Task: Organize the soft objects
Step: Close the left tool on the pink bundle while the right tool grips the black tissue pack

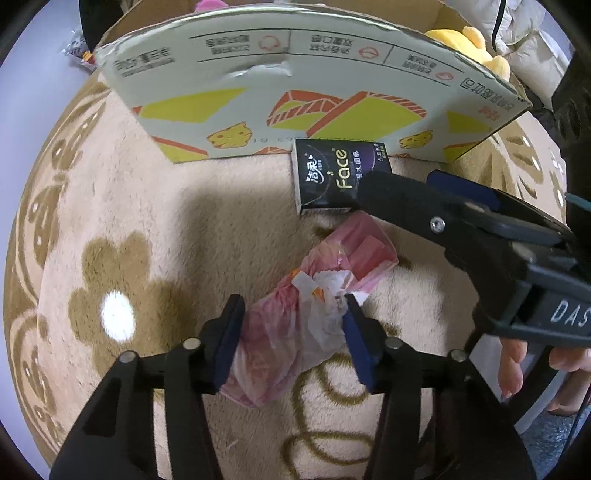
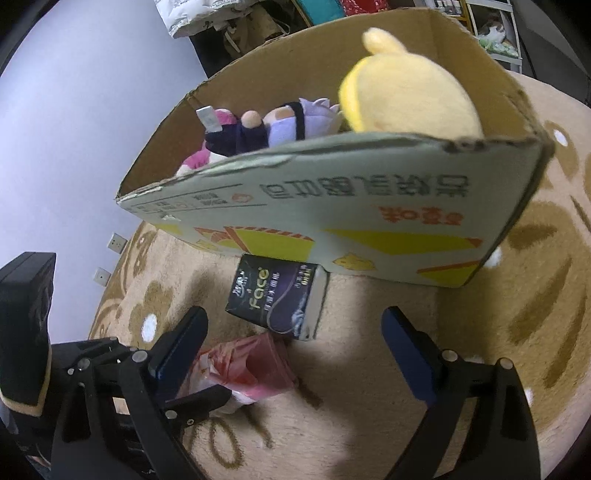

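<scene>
A crumpled pink plastic bag (image 1: 295,325) lies on the beige rug. My left gripper (image 1: 291,317) is open, its jaws on either side of the bag's near end. A black tissue pack marked "Face" (image 1: 338,177) lies against the cardboard box (image 1: 295,110). My right gripper (image 2: 295,347) is open above the rug, just short of the tissue pack (image 2: 277,299); the bag (image 2: 247,365) lies by its left finger. In the left wrist view the right gripper (image 1: 417,188) reaches in from the right beside the pack. The box (image 2: 332,221) holds a yellow plush (image 2: 410,96) and other plush toys (image 2: 280,125).
The round beige rug (image 1: 147,221) with brown flowers covers the floor. The box stands upright on it at the back. A yellow plush (image 1: 469,40) shows over the box rim. Shelves and bags (image 2: 236,22) stand behind the box.
</scene>
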The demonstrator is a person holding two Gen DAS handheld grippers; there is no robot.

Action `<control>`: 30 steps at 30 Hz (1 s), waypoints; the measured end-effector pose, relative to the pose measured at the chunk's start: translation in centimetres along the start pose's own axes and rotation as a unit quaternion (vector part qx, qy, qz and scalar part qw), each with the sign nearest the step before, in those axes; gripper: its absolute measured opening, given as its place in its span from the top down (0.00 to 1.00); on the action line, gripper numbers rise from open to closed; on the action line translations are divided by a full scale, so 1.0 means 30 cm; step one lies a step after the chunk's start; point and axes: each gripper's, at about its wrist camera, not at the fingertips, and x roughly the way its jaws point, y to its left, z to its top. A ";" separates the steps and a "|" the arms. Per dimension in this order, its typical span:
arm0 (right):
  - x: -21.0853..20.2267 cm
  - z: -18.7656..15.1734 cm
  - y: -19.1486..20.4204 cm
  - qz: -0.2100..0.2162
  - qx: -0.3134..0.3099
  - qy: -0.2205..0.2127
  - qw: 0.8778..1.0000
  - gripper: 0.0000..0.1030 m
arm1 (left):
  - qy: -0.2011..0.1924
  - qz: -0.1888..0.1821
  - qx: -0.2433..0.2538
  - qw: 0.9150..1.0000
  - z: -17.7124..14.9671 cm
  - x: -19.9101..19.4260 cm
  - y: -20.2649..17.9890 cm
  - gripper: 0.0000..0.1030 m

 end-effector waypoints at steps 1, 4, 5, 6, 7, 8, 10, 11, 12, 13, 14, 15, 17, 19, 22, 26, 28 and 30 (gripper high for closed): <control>0.003 0.002 0.007 0.003 0.000 0.000 1.000 0.04 | 0.000 -0.002 -0.002 1.000 -0.004 -0.005 0.008 0.56; 0.014 0.005 0.027 0.007 -0.001 0.003 1.000 0.04 | 0.003 -0.007 -0.004 1.000 -0.018 -0.017 0.040 0.60; 0.014 0.005 0.030 0.007 -0.002 0.004 1.000 0.04 | 0.004 -0.008 -0.006 1.000 -0.018 -0.021 0.042 0.61; 0.026 0.005 0.040 0.003 -0.005 0.006 1.000 0.04 | 0.004 -0.007 -0.009 1.000 -0.022 -0.027 0.055 0.62; 0.035 0.003 0.047 -0.001 -0.008 0.007 1.000 0.04 | 0.004 -0.004 -0.012 1.000 -0.034 -0.039 0.050 0.62; 0.042 0.003 0.051 -0.007 -0.009 0.009 1.000 0.04 | 0.004 -0.003 -0.015 1.000 -0.055 -0.058 0.026 0.63; 0.061 0.002 0.056 -0.013 -0.010 0.013 1.000 0.04 | 0.003 -0.001 -0.025 1.000 -0.069 -0.071 0.057 0.64; 0.065 0.002 0.057 -0.013 -0.009 0.014 1.000 0.04 | 0.003 -0.001 -0.028 1.000 -0.068 -0.076 0.076 0.64; 0.067 0.002 0.060 -0.015 -0.009 0.013 1.000 0.04 | 0.003 -0.002 -0.033 0.999 -0.064 -0.076 0.098 0.64; 0.069 0.003 0.065 -0.016 -0.011 0.012 1.000 0.04 | 0.002 -0.002 -0.035 0.999 -0.066 -0.080 0.108 0.64; 0.073 0.004 0.071 -0.018 -0.014 0.012 1.000 0.04 | 0.002 -0.003 -0.040 0.999 -0.063 -0.078 0.109 0.64; 0.071 0.006 0.068 -0.021 -0.015 0.013 1.000 0.04 | 0.002 -0.004 -0.042 0.999 -0.062 -0.079 0.115 0.64; 0.084 0.011 0.072 -0.027 -0.014 0.015 0.999 0.06 | 0.003 -0.007 -0.049 0.999 -0.064 -0.081 0.131 0.64; 0.102 0.017 0.077 -0.041 -0.013 0.017 0.999 0.16 | 0.002 -0.007 -0.057 0.998 -0.055 -0.073 0.106 0.64; 0.116 0.018 0.067 -0.063 -0.012 0.019 0.998 0.21 | 0.000 -0.005 -0.070 0.998 -0.055 -0.068 0.123 0.64; 0.102 0.016 0.063 -0.076 -0.012 0.016 0.997 0.29 | 0.000 -0.004 -0.078 0.997 -0.042 -0.062 0.140 0.64; 0.091 0.016 0.058 -0.081 -0.010 0.012 0.997 0.40 | 0.000 -0.002 -0.076 0.997 -0.041 -0.071 0.152 0.64; 0.077 0.016 0.045 -0.075 0.001 0.008 0.997 0.46 | -0.005 0.008 -0.075 0.997 -0.038 -0.067 0.151 0.65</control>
